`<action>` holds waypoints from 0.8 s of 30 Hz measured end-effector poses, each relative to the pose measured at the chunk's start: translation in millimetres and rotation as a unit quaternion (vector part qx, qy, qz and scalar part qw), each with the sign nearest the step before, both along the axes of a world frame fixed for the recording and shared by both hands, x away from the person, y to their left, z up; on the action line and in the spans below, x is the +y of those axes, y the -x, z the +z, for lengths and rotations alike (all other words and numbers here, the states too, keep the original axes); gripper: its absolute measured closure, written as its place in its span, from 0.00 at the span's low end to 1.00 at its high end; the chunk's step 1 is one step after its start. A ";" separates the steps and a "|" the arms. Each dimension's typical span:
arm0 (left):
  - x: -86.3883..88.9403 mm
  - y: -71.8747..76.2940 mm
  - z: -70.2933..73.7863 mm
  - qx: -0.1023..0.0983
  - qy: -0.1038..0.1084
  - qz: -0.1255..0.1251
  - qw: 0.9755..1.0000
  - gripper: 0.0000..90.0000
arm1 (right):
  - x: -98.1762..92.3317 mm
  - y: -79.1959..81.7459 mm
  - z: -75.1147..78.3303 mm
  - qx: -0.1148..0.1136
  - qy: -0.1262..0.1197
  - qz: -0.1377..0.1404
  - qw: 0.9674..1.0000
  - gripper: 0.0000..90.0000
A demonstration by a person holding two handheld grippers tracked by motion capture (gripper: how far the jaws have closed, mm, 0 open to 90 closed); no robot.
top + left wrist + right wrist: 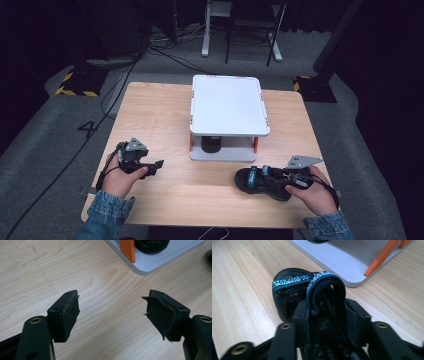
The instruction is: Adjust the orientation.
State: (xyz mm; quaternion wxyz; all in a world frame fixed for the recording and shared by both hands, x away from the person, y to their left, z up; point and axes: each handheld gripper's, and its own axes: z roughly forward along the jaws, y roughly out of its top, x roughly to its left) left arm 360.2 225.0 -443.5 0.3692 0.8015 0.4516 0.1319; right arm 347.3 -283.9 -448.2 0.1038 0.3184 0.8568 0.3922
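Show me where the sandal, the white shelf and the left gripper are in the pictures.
sandal [255, 181], high view, on the front strap part.
white shelf [228, 104], high view, on the bare top board.
left gripper [112, 315], left gripper view, midway between its two open black tips.

Wood table [165, 115], white rack [229, 105], sandal [262, 182]
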 end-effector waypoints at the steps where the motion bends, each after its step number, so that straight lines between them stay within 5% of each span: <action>1: 0.0 0.0 0.1 -0.001 -0.001 -0.001 1.000 0.30 | -1.0 0.9 -0.5 0.014 -0.009 -0.013 1.000 0.71; 11: -0.2 -0.2 -0.4 0.001 0.000 0.000 1.000 0.30 | 9.4 4.4 4.7 0.003 0.030 -0.028 0.999 0.82; 16: 0.3 0.2 -0.6 0.001 -0.003 0.000 1.000 0.30 | 15.8 6.4 13.2 0.003 -0.030 -0.046 0.999 0.82; 19: 0.5 1.6 -1.1 0.001 -0.004 0.002 1.000 0.30 | 20.1 4.5 17.5 0.002 -0.064 -0.080 0.995 0.82; 21: 1.1 3.2 -1.2 0.002 -0.004 0.004 1.000 0.30 | 24.9 1.0 19.3 0.001 -0.082 -0.133 0.988 0.82; 24: 2.9 5.0 -0.6 0.001 -0.004 0.006 1.000 0.30 | 35.8 -6.1 19.9 -0.030 -0.067 -0.181 0.981 0.81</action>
